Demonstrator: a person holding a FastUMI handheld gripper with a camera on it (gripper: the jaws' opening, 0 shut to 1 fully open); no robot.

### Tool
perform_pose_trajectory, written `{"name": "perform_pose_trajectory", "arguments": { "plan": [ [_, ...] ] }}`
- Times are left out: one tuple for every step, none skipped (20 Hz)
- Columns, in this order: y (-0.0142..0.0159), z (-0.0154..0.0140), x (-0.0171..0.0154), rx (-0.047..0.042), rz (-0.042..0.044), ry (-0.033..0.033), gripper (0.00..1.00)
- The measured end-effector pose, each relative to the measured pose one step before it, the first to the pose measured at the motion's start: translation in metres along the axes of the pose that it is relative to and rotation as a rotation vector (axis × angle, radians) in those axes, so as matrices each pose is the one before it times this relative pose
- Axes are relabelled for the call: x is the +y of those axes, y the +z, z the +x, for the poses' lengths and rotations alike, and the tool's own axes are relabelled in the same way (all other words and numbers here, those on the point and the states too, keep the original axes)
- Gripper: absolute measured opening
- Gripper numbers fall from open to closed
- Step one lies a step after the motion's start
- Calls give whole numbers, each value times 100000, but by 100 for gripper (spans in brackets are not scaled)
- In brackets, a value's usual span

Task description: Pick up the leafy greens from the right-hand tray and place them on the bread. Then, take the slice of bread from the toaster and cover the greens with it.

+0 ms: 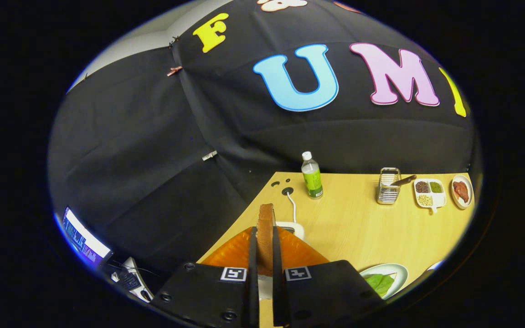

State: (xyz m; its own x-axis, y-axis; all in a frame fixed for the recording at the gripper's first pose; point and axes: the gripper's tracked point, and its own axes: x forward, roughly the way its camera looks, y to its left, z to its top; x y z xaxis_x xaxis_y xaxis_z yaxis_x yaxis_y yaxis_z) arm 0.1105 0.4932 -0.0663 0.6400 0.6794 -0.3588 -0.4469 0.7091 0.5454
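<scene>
My gripper (265,237) is shut on a slice of bread (266,228), which stands on edge between the two fingers and sticks out beyond their tips. Below and beyond the slice lies an orange toaster (230,253), partly hidden by the fingers. A white plate (399,271) with leafy greens (381,283) sits on the wooden table (358,228) just right of the right finger, its near part hidden by the gripper body.
A plastic bottle (312,175) stands at the table's far edge. A wire holder (388,186), a divided dish of beans (429,193) and a plate of meat (462,191) line the far right. A white cable (293,207) runs toward the toaster. A screen and keyboard (87,241) sit left, below the table.
</scene>
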Motion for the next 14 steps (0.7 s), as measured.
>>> {"name": "perform_pose_trajectory", "arguments": {
  "plan": [
    [435, -1147, -729, -1455, 142, -679, 16],
    [137, -1180, -1082, -1096, 466, -1339, 16],
    [64, -1211, -1250, -1060, 218, -1797, 16],
    [-117, -1056, -1605, -588, -14, -2465, 16],
    [-302, -887, -1752, -446, 637, -2678, 16],
    [-493, -604, -1605, -164, 1376, -2608, 16],
    [-694, -553, -1653, 269, 1640, -2687, 16],
    [-724, -513, -1798, 226, 1427, -2634, 16],
    [-849, -351, -1682, 410, 1268, -2602, 16],
    [-901, -146, -1649, 379, 1104, -2528, 16],
    [-982, 14, -1476, 252, 849, -2476, 16],
    [-1243, 254, -1344, 897, 1525, -2021, 16],
    [-1161, 207, -918, 1272, 2167, -1207, 16],
    [-1225, 208, -639, 1334, 2706, -592, 16]
  ]
}}
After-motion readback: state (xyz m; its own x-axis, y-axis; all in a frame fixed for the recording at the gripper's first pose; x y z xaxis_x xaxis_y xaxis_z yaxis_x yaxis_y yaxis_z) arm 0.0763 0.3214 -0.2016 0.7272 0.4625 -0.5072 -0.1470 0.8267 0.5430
